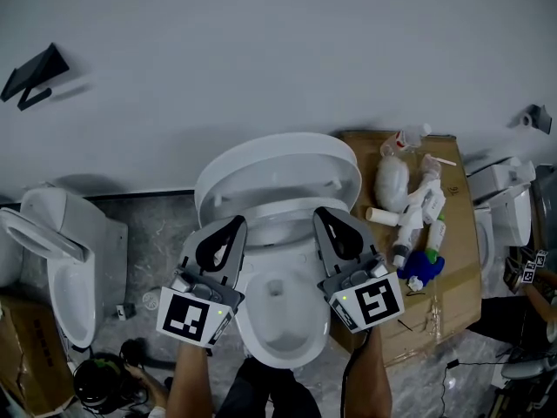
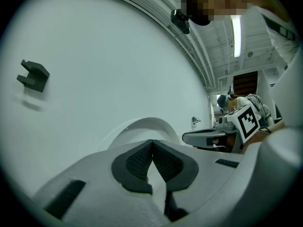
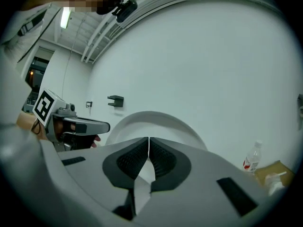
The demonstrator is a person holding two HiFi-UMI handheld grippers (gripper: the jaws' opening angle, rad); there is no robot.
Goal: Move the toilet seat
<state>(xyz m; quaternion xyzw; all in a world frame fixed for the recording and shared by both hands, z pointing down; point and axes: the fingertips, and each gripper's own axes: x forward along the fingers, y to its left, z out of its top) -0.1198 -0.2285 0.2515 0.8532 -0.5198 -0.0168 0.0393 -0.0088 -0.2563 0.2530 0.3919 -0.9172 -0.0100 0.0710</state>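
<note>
The toilet seat (image 1: pixel 277 177) stands raised by the far wall. The left gripper (image 1: pixel 237 221) and right gripper (image 1: pixel 322 212), both pressed together and empty, hover near it. Closed tips could slip off, letting it slam.

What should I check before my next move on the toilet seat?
1. Left tool shut, nothing between its jaws: ok.
2. Right tool shut, nothing between its jaws: ok.
3. Lid raised, leaning back toward the wall: ok.
4. Either tool touching the seat: cannot tell.
5. Right tool apart from the bottles on the cardboard box: ok.
6. Both tools over the bowl, one on each side: ok.
</note>
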